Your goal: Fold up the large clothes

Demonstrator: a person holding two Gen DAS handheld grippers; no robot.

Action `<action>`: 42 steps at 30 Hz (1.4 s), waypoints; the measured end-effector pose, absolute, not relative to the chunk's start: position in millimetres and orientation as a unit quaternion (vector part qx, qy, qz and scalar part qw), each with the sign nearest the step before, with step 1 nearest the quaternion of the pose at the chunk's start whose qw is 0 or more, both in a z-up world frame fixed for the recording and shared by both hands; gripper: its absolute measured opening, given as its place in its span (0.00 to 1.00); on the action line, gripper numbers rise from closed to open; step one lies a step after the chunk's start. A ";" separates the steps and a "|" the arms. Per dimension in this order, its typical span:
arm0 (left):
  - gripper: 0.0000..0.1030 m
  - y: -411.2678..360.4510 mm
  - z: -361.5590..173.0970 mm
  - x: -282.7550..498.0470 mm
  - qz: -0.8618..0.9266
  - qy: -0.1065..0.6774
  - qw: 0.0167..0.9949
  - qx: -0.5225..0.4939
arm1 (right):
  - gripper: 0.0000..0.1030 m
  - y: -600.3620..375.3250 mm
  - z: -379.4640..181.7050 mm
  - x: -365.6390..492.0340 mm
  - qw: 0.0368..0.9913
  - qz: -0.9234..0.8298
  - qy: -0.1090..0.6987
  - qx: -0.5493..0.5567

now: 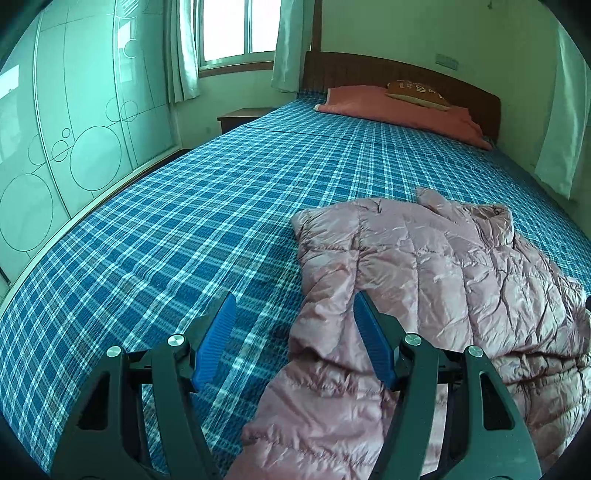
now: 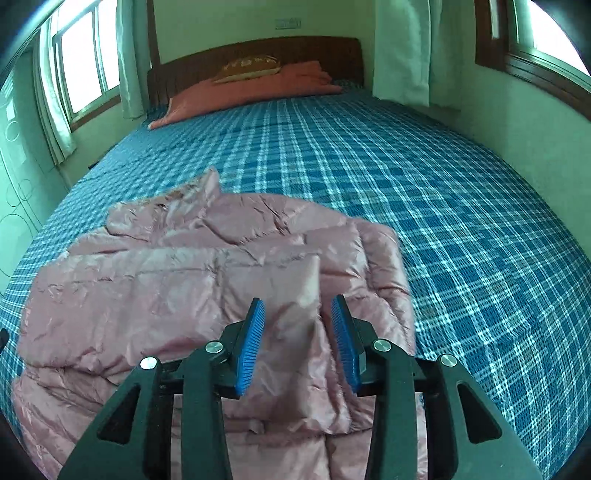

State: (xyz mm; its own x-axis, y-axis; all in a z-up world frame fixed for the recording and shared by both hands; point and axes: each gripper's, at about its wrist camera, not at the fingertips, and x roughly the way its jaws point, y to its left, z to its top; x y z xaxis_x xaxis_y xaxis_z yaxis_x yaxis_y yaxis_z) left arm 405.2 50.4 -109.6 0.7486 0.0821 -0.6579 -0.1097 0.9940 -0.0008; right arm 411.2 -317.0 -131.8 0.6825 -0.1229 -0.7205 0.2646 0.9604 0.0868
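Observation:
A pink quilted puffer jacket [image 1: 436, 280] lies spread on the blue plaid bed sheet [image 1: 192, 229], collar toward the headboard. My left gripper [image 1: 293, 306] is open just above the jacket's left edge, where a sleeve runs down toward the camera. In the right wrist view the jacket [image 2: 155, 280] fills the lower left. My right gripper [image 2: 298, 308] is open, with a fold of the jacket's right sleeve between its blue pads; whether the pads touch it I cannot tell.
A red blanket [image 1: 406, 110] and a brown cushion [image 1: 417, 94] lie at the wooden headboard [image 2: 255, 51]. A mirrored wardrobe [image 1: 74, 129] runs along the left. Curtained windows [image 1: 236, 29] and a nightstand [image 1: 243, 118] are at the far left.

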 end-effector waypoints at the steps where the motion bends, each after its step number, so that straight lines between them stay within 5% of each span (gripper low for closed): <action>1: 0.64 45.3 -110.4 413.9 0.049 0.352 0.935 -0.018 | 0.43 -310.4 -132.7 421.2 0.913 -0.088 0.388 0.093; 12: 0.67 13.8 -166.4 488.7 0.053 0.428 0.902 0.024 | 0.50 -277.4 -191.5 484.5 0.898 -0.073 0.429 0.064; 35: 0.66 -24.0 -128.6 447.9 -0.004 0.385 0.923 -0.024 | 0.52 -237.6 -157.1 451.7 0.914 -0.058 0.395 0.071; 42: 0.68 -47.9 -171.9 456.4 -0.017 0.423 0.906 0.001 | 0.54 -216.9 -190.4 453.1 0.910 -0.048 0.408 0.043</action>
State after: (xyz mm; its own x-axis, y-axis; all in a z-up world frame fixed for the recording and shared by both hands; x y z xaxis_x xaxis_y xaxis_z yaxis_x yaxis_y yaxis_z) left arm 456.4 -47.9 -171.9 0.6411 -0.0300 -0.7669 0.0322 0.9994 -0.0122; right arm 453.1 -216.9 -190.4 0.6617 -0.0516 -0.7480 0.1224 0.9917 0.0398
